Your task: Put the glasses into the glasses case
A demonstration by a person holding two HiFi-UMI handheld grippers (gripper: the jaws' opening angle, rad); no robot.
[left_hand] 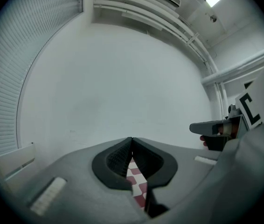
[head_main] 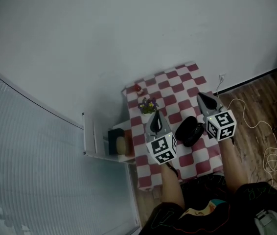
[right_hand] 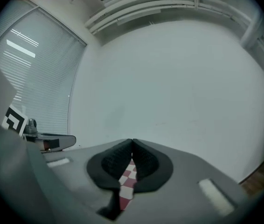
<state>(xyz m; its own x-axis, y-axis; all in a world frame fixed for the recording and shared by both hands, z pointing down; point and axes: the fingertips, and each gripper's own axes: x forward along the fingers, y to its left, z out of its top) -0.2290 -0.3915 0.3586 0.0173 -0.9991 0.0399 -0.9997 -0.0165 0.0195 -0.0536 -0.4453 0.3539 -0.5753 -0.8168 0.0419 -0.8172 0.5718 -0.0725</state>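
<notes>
- Black glasses case [head_main: 190,131] is lying on the checked tablecloth [head_main: 177,84] between the two tongs, just beside the right pair. Its long axis is seemingly running from one pair towards the other, but blur is hiding which way it points.
- Left tongs [head_main: 155,117] [left_hand: 131,143] are pressing tip to tip, gripping nothing.
- Right tongs [head_main: 201,97] [right_hand: 132,144] are doing likewise.

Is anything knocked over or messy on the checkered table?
Nothing stands out. The black case lies on the checkered tablecloth between the left hand-held gripper and the right hand-held gripper, both shut and empty. The little flowers sit farther back, and nothing looks spilled.
</notes>
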